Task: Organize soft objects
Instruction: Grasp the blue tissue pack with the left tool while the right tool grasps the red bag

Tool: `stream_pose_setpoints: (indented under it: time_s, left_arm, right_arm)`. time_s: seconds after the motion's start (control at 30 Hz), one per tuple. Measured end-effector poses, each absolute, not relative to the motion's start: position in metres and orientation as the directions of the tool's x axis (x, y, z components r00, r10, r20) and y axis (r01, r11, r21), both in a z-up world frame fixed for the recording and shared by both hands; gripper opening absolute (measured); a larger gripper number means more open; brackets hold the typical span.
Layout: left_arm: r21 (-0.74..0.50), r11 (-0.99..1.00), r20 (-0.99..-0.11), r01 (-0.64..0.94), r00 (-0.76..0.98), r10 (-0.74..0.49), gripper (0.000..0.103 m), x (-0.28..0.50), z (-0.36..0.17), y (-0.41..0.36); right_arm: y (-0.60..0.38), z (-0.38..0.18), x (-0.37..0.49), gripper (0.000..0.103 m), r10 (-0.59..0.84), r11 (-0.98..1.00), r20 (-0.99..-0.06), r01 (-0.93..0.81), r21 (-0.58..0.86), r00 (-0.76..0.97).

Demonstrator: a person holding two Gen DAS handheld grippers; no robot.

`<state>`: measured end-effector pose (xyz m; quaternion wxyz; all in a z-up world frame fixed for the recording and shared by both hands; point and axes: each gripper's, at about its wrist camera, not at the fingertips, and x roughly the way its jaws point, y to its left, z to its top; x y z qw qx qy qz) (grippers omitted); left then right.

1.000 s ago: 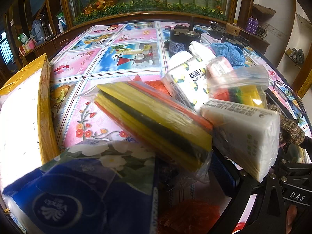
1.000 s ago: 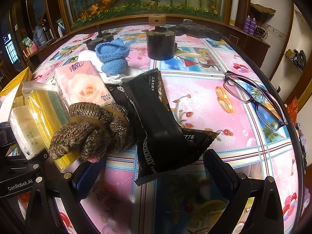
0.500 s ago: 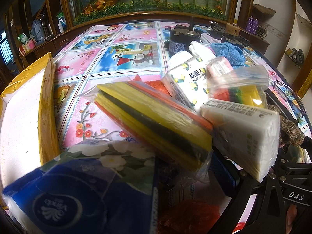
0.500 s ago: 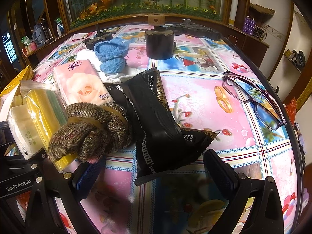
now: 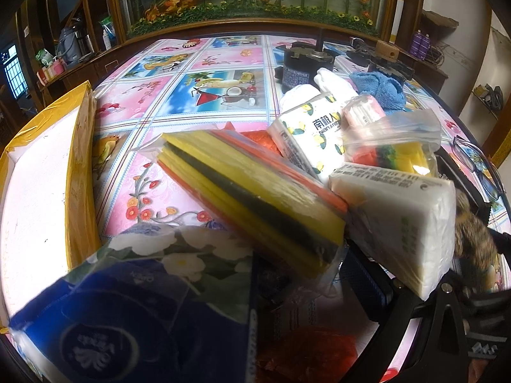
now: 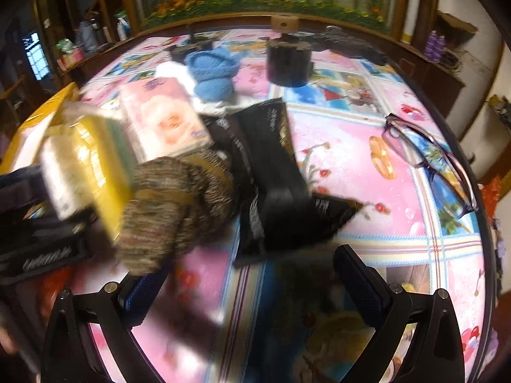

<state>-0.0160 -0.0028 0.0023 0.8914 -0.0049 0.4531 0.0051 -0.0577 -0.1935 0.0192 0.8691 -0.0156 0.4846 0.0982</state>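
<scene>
**Soft goods mostly unsorted; nothing secured in the right tongs**

The flowered tablecloth [image 5: 198,102] is seen crowded with soft goods, and little sorting can be judged done. A yellow-edged box [image 5: 80,166] is seen at the left with only its white floor showing; whether anything lies in it cannot be told. A loose heap is left at the middle: a blue tissue pack [image 5: 127,312] nearest the left camera, a bag of yellow and red cloths [image 5: 252,198] lying over it, a white tissue pack [image 5: 402,220] beside that, and a lemon-printed pack [image 5: 313,137] behind. A black pouch [image 6: 271,175], a pink rose pack [image 6: 159,121], a brown knitted bundle [image 6: 179,204] and a blue knit [image 6: 214,73] are left further right.

The right gripper [image 6: 242,287] is held wide, empty, with the knitted bundle just above its left finger and the pouch between and ahead of both fingers. The left gripper [image 5: 319,300] is largely hidden by the tissue pack and cloth bag; its state cannot be told.
</scene>
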Motion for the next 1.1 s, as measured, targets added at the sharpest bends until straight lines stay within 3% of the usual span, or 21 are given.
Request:
stream_pose_setpoints:
  time_s: [0.13, 0.23, 0.3, 0.43, 0.53, 0.67, 0.73, 0.77, 1.1]
  left_arm:
    - [-0.007, 1.0, -0.824, 0.02, 0.567, -0.017, 0.103, -0.02, 0.005, 0.006]
    - [-0.015, 0.999, -0.836, 0.035, 0.548, -0.032, 0.103, -0.023, 0.006, 0.007]
    - [-0.068, 0.994, -0.841, 0.081, 0.531, -0.101, 0.103, -0.031, 0.011, 0.01]
    - [-0.13, 0.977, -0.814, 0.172, 0.544, -0.204, 0.103, -0.062, 0.03, 0.02]
    - [-0.159, 0.965, -0.778, 0.208, 0.575, -0.253, 0.103, -0.091, 0.045, 0.035]
    - [-0.192, 0.952, -0.76, 0.239, 0.577, -0.299, 0.102, -0.111, 0.048, 0.046]
    - [-0.187, 0.95, -0.766, 0.252, 0.568, -0.301, 0.083, -0.116, 0.045, 0.045]
    - [-0.179, 0.952, -0.772, 0.249, 0.565, -0.293, 0.08, -0.116, 0.044, 0.045]
    - [-0.2, 0.963, -0.79, 0.181, 0.552, -0.268, 0.08, -0.103, 0.034, 0.066]
  right_arm:
    - [-0.208, 0.025, -0.087, 0.101, 0.243, 0.957, -0.837, -0.261, 0.125, 0.49]
    - [-0.222, 0.035, -0.108, 0.094, 0.242, 0.954, -0.819, -0.282, 0.102, 0.521]
    - [-0.234, 0.043, -0.116, 0.094, 0.265, 0.95, -0.799, -0.288, 0.12, 0.54]
    - [-0.243, 0.056, -0.119, 0.077, 0.327, 0.934, -0.761, -0.313, 0.171, 0.561]
    - [-0.234, 0.059, -0.118, 0.056, 0.401, 0.906, -0.73, -0.358, 0.227, 0.553]
    - [-0.209, 0.049, -0.112, 0.055, 0.419, 0.894, -0.742, -0.382, 0.235, 0.523]
    - [-0.199, 0.045, -0.111, 0.055, 0.408, 0.898, -0.749, -0.379, 0.224, 0.522]
    - [-0.195, 0.044, -0.108, 0.055, 0.398, 0.902, -0.752, -0.373, 0.217, 0.526]
    - [-0.193, 0.053, -0.117, 0.056, 0.428, 0.891, -0.733, -0.383, 0.244, 0.528]
